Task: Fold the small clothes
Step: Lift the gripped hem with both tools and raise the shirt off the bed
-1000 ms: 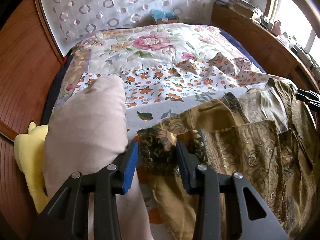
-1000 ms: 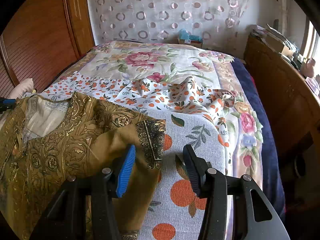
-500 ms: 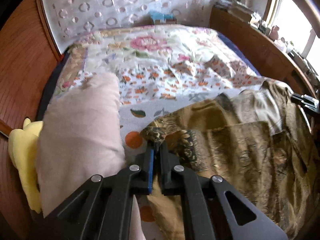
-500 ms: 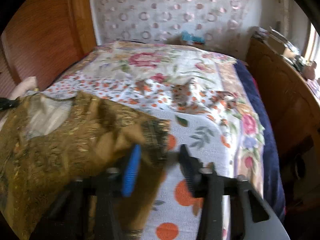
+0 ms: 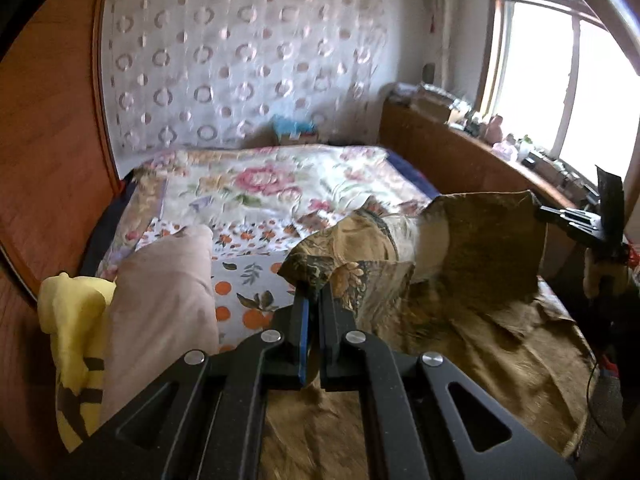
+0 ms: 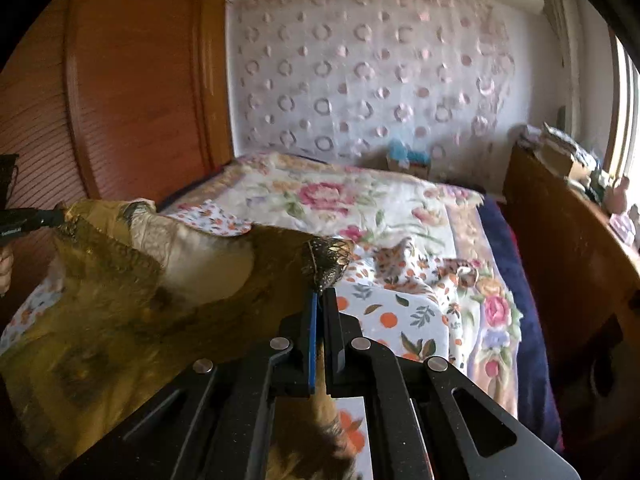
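Left wrist view shows the left gripper with its jaws now clamped on a patterned cuff of the brown garment, where a second ago they stood apart just above the cloth as it lay flat on the bed. Right wrist view tells the same of the right gripper: its jaws, open a second ago beside the other embroidered cuff, are pressed together on that cuff, which bunches just beyond the tips. Both ends have risen, so the garment hangs stretched between the two pairs of jaws, its upper part off the quilt and its lower part trailing on the bed below and behind them. That suggests the grasp is made and the fold itself has yet to come; the lifted edge would next be carried over. Motion blur softens the cloth, so its neckline and seams are hard to read. How deep the fabric sits between the jaws is hidden by the fingers. A pink pillow lies left of the left jaws, partly cut off, with a yellow cloth beyond it.
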Tool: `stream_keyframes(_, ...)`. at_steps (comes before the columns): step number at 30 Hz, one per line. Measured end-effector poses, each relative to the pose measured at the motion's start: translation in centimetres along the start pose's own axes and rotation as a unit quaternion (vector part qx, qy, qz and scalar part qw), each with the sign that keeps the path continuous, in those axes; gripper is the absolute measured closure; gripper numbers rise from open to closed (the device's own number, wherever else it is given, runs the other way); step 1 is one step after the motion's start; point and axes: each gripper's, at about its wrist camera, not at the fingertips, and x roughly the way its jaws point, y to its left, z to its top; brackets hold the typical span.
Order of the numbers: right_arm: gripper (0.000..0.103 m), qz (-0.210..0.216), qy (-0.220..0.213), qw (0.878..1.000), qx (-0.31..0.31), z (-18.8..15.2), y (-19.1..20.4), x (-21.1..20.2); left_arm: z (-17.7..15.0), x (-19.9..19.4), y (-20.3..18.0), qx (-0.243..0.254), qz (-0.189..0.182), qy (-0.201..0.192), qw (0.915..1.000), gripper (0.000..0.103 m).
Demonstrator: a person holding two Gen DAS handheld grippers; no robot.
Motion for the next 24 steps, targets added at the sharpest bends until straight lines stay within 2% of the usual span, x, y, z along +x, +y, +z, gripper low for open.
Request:
stream_keyframes(11, 0.101, -0.008, -0.047, 0.999, 0.014, -7.3, 2.0, -10.2, -5.4, -7.8, -1.6, 0.012, -0.004, -0.034, 0.9993, 0.099)
stream_keyframes(19, 0.101, -0.01, -0.033, 0.999, 0.028, -12.4, 2.3, -16.0, -8.6, -10.8, -2.0, 0.002, -0.025, -0.047, 0.9986, 0.099)
stream_keyframes(24, 0.101, -0.009, -0.002, 0.999, 0.034, -14.0, 2.7, -17.4, -10.8, -12.2, -2.0, -0.028, -0.049, -0.043, 0.9974, 0.099)
